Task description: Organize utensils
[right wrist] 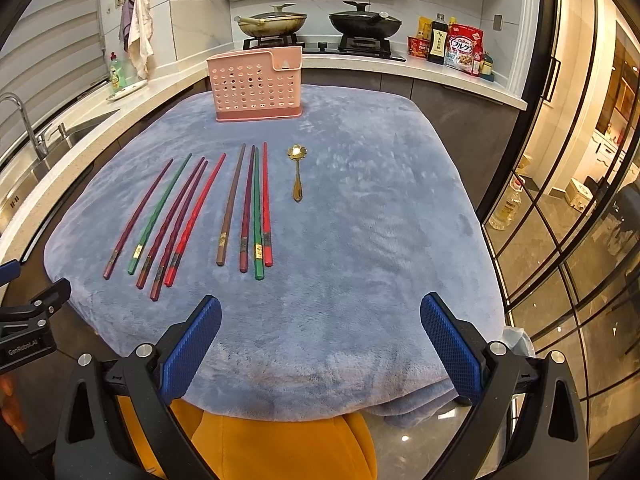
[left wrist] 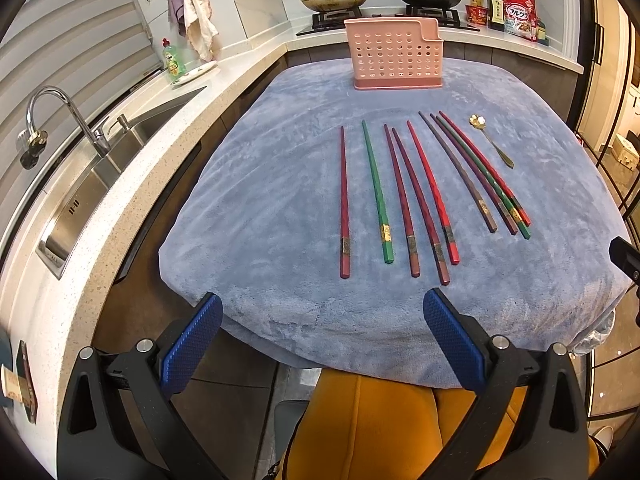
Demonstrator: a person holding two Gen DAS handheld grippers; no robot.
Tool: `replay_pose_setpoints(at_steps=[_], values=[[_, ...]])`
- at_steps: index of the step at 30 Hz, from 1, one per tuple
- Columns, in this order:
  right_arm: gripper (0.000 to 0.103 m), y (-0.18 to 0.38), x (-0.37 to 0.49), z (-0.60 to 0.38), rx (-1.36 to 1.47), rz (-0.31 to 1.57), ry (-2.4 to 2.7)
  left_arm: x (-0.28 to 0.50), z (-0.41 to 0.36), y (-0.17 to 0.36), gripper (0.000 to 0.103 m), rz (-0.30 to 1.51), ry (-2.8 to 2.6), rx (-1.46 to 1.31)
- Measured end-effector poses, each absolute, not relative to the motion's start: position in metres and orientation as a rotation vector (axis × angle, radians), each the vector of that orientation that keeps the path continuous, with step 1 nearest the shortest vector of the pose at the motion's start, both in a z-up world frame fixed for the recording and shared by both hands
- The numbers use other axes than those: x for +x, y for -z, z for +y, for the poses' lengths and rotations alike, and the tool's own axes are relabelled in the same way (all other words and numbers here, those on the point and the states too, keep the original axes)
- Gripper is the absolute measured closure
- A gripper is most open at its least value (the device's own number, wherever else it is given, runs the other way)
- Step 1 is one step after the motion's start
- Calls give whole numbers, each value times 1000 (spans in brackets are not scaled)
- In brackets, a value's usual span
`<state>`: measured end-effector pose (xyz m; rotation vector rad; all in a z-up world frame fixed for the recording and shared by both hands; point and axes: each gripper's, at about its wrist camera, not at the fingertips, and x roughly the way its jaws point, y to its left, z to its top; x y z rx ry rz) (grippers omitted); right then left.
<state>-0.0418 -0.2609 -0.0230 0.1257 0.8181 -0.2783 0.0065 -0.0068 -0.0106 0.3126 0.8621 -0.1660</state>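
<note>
Both grippers are hovering at the near edge of the table, each with its blue-padded jaws spread wide and nothing between them. The left gripper (left wrist: pixel 322 336) is hanging just short of the blue plush cloth (left wrist: pixel 280 200), and the right gripper (right wrist: pixel 320 338) is sitting over the cloth's near edge, with the person's mustard-yellow trousers (right wrist: pixel 280 448) showing underneath.

Nine chopsticks (left wrist: pixel 416 196) are lying on the cloth, all running roughly front to back (thick banded ends toward the grippers). Five of them are spreading apart on the left: dark red (left wrist: pixel 344 204), green (left wrist: pixel 376 192), two maroon ones close together and a bright red one. The other four are bunching tightly to the right (right wrist: pixel 250 208), brown, maroon, green and red, nearly touching one another. Just beside that bunch, a small gold spoon (right wrist: pixel 296 174) is lying with its flower-shaped bowl pointing away.

Farther back on the cloth, the pink perforated utensil holder (right wrist: pixel 256 84) is standing upright, well apart from the chopsticks. Behind it, two lidded pans are sitting on the stove (left wrist: pixel 380 16), and a sink (left wrist: pixel 100 184) is lining the counter to the left.
</note>
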Motion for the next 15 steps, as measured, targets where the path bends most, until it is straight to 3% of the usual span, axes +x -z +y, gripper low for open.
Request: replay_pose_setpoints(at_steps=[15], values=[[7, 25, -39, -264, 130, 823, 286, 9, -8, 16, 7, 871, 167, 308]])
